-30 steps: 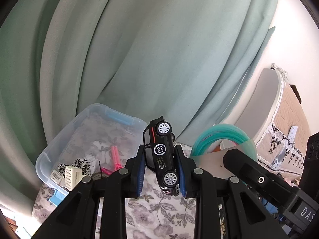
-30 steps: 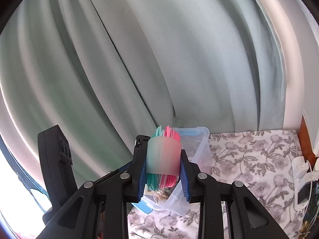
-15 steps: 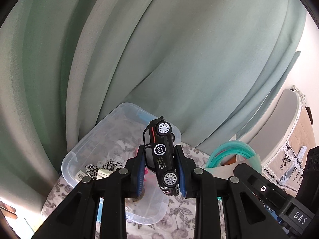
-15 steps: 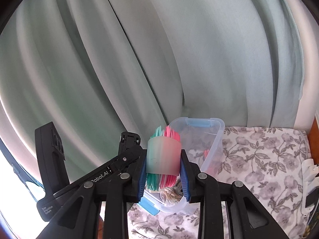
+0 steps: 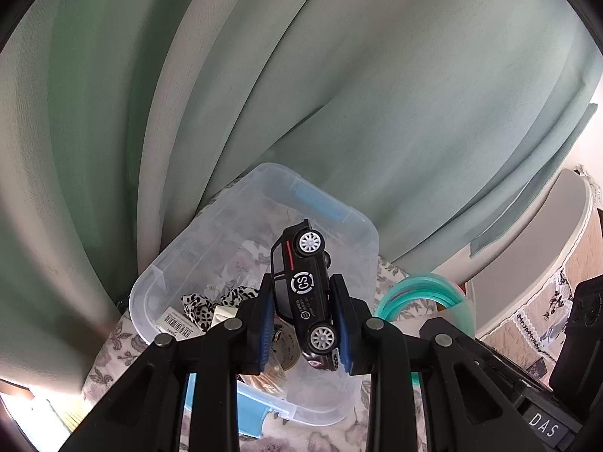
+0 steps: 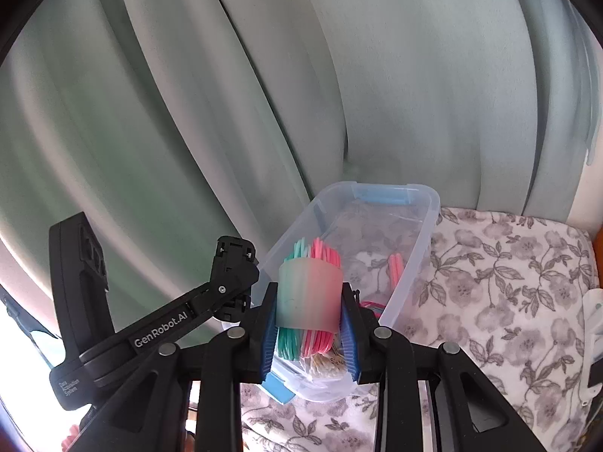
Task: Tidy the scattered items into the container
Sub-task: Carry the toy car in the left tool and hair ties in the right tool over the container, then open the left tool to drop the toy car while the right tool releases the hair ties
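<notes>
Left wrist view: the left hand-held gripper is clamped on a black toy car above the clear plastic container. The right hand-held gripper pinches a teal-and-pink coil of plastic cord. I'd get both fully over the rim before letting go.

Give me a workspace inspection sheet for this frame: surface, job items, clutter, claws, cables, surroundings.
Surface: floral cloth, bare right of the bin.
Job's things: clear plastic bin open, holding a leopard-print item, a barcoded label and a pink item; black toy car; bundle of green and pink bands.
Clutter: white object at the cloth's right edge, unclear.
Grippers: left claw shut on the toy car; right claw shut on the bundle.
Cables: nothing seen.
Surroundings: green curtain behind the bin.
</notes>
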A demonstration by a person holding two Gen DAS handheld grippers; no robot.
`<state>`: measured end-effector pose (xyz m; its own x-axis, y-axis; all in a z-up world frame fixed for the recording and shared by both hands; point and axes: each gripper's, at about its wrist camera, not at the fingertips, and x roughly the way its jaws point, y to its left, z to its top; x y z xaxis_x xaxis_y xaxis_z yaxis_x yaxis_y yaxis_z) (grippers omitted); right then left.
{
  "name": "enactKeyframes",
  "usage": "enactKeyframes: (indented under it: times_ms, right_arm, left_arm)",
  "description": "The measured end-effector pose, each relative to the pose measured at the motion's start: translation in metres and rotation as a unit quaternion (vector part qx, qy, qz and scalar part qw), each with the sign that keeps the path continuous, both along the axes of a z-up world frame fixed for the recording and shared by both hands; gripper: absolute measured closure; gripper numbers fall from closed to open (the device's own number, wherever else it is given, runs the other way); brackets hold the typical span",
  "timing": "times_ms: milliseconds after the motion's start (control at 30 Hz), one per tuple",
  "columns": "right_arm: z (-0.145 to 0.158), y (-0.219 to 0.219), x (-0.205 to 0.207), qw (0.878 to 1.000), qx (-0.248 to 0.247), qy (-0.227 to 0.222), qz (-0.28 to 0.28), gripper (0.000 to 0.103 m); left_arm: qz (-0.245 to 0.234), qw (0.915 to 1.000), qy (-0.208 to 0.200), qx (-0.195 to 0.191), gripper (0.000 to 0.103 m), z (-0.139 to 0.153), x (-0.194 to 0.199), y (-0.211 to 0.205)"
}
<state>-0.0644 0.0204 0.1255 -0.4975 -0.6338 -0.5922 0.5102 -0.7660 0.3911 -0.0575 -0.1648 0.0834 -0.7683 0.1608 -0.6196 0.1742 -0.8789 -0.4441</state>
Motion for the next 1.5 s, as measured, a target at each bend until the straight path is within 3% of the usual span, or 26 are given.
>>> enactKeyframes:
  times_ms: [433,1233,1500]
  right_arm:
    - [-0.033,-0.018,-0.021,0.999,0.027,-0.041,0.004,0.071]
    - [-0.043,-0.03,-0.033,0.997,0.045,-0.053,0.012,0.071]
    - [-0.048,-0.03,-0.033,0.997,0.056,-0.06,0.011,0.068]
  left_arm:
    - [0.001,0.9995,-0.033,0.0,0.074,-0.019,-0.015,-0.008]
    - [0.0,0.9993,-0.034,-0.015,0.074,-0.021,-0.021,-0.003]
    - [-0.001,0.9993,-0.036,-0.014,0.06,-0.019,-0.024,-0.001]
